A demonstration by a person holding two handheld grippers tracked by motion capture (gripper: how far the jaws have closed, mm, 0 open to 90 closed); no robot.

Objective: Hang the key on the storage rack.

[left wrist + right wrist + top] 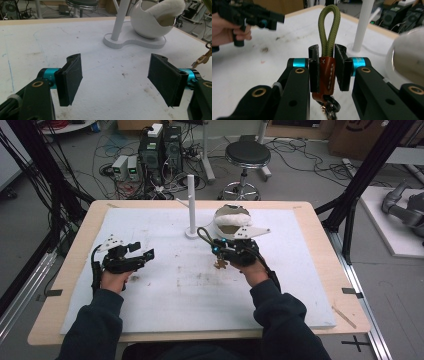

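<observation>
- Currently my right gripper (327, 67) is clamped on a keychain (327, 50): both pads press the brown leather tab, which has a pale stitch line and a small x mark.
- Olive rope loop (329, 27) stands up out of the jaws in the right gripper view; a dark metal ring and clasp hang below the tab.
- From the high view, right gripper (223, 251) sits just in front of the white stand (191, 233), with the keychain's brass bits (220, 264) dangling under it, above the white mat (165, 285). I cannot tell whether they touch the mat.
- My left gripper (116, 80) has its jaws wide apart, with bare mat between the pads.
- Left gripper (142, 254) is at the left side of the mat, well apart from the keychain.
- White stand: upright post (190, 202) plus a round white bowl-shaped cup (150, 23) on a shared flat base; something pale and soft lies in the cup.
- Mat carries brown smudges near its centre.
</observation>
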